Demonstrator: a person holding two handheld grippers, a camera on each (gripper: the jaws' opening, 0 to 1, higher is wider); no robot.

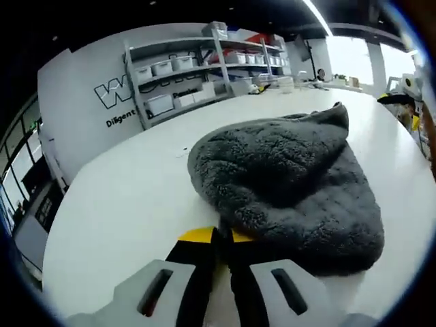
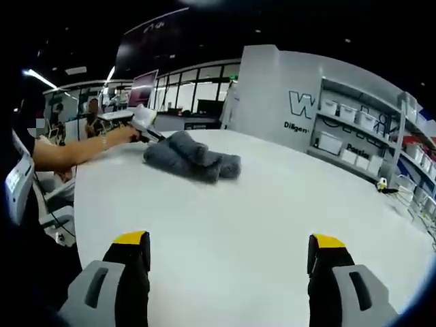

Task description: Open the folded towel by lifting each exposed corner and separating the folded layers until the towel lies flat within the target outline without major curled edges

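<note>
The grey towel is lying bunched in a soft heap on the white table, nowhere near flat, with its folds piled over one another. In the left gripper view the left gripper is sitting right at the near edge of the heap, its yellow-tipped jaws drawn close together with barely a gap; whether they are pinching a bit of the fabric or just resting against it, I cannot tell. In the right gripper view the right gripper is hanging over bare table with its jaws spread wide and nothing between them, well apart from the towel, while the other gripper is reaching in from the person's arm to the towel's far end. The towel is looking thick and fluffy, so it should be light, limp and grippy rather than slippery; I would guess it will sag and drag when lifted, and a single layer will need picking out carefully at an exposed corner, such as the peak sticking up at the far side of the heap. No target outline is showing on the table from here. Against the wall a shelf rack is carrying rows of pale storage bins; what is in them is too small to make out.
</note>
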